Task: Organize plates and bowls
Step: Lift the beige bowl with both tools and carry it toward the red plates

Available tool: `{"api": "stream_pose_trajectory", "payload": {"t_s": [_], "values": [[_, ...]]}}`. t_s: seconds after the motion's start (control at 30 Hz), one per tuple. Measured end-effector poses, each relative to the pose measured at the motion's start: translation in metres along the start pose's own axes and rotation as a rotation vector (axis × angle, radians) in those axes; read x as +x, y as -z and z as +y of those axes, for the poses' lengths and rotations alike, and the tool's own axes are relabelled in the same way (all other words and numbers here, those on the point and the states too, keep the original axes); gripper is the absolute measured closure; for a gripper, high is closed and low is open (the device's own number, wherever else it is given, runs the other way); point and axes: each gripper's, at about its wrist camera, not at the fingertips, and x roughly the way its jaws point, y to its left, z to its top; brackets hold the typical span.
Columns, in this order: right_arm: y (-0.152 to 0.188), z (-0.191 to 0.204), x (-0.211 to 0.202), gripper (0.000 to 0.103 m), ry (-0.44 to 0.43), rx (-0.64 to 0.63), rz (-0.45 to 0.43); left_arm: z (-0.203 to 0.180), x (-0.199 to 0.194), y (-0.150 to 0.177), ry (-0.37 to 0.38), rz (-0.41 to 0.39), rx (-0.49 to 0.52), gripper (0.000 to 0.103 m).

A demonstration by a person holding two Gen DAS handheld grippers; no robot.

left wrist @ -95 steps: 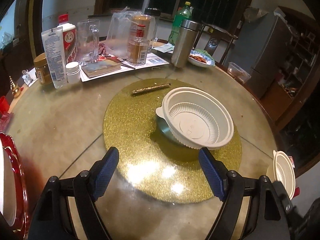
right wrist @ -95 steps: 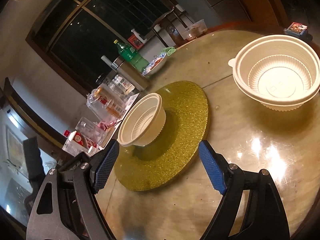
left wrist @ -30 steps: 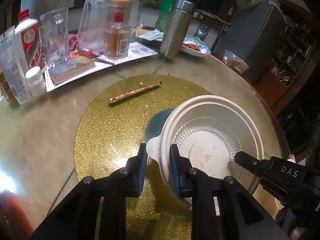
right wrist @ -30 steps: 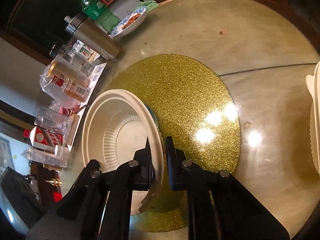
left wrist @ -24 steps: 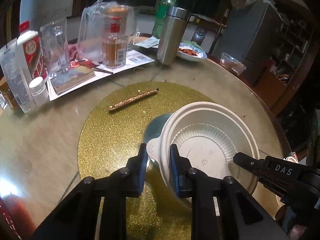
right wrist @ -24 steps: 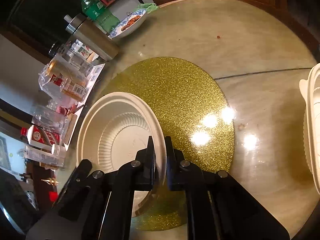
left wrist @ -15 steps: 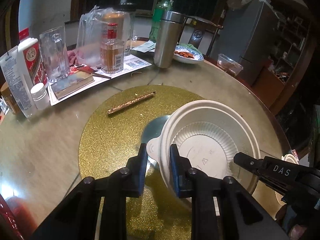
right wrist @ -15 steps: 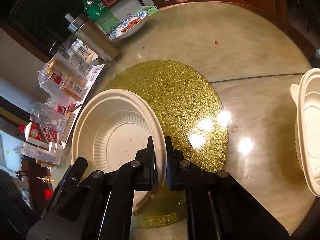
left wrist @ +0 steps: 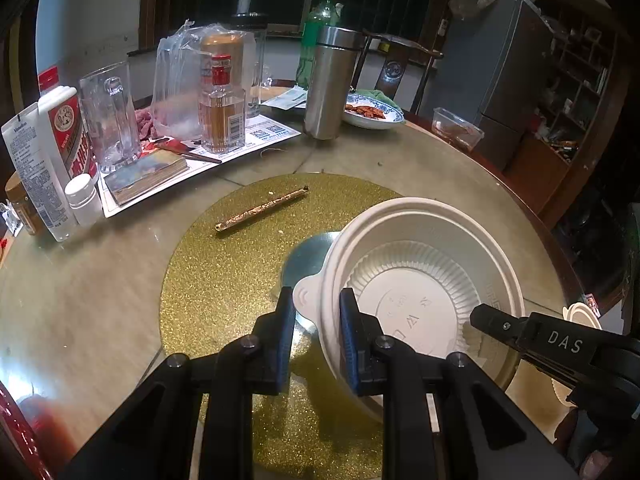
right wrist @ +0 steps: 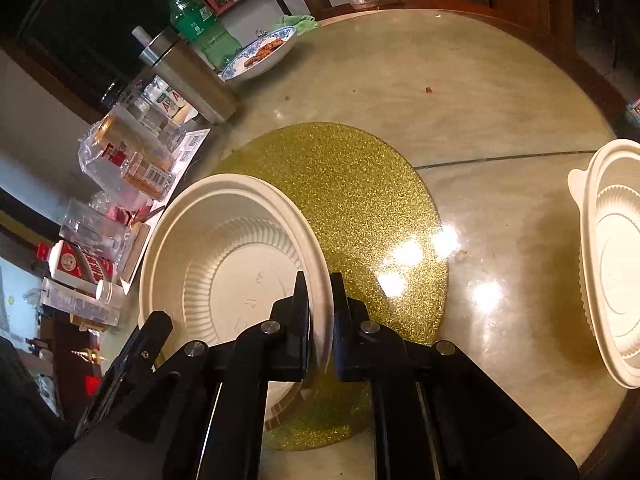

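A white ribbed plastic bowl (left wrist: pixel 424 280) hangs tilted above the gold glitter turntable (left wrist: pixel 224 280). My left gripper (left wrist: pixel 314 312) is shut on the bowl's rim beside its tab handle. My right gripper (right wrist: pixel 320 300) is shut on the opposite rim of the same bowl (right wrist: pixel 224 264); its black finger shows in the left wrist view (left wrist: pixel 520 328). A second white bowl (right wrist: pixel 612 264) sits on the table at the right edge of the right wrist view.
A gold pen-like stick (left wrist: pixel 262 209) lies on the turntable. Bottles, a glass mug (left wrist: pixel 110 116), a steel flask (left wrist: pixel 330 84), a book and a blue-rimmed plate of food (left wrist: pixel 374 114) crowd the far side. The table edge (left wrist: pixel 532 216) curves right.
Both grippers closed on the bowl's rim and lifted it off the turntable. In the last second the bowl has moved slightly with both grippers holding it.
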Motion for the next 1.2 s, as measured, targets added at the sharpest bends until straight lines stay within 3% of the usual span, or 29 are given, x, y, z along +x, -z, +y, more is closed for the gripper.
{"api": "stream_pose_trajectory", "payload": {"t_s": [0.33,0.7,1.2], "values": [[0.007,-0.011,-0.018,0.094,-0.003,0.017,-0.017,-0.02,-0.02,0.006,-0.002,-0.026,0.057,0.082],[0.035,-0.053,-0.084,0.094,-0.029,0.086,-0.091,-0.069,-0.067,0.028,0.015,-0.08,0.199,0.082],[0.113,-0.065,-0.11,0.094,-0.177,0.071,-0.046,-0.054,-0.117,0.085,-0.079,-0.069,0.211,0.082]]}}
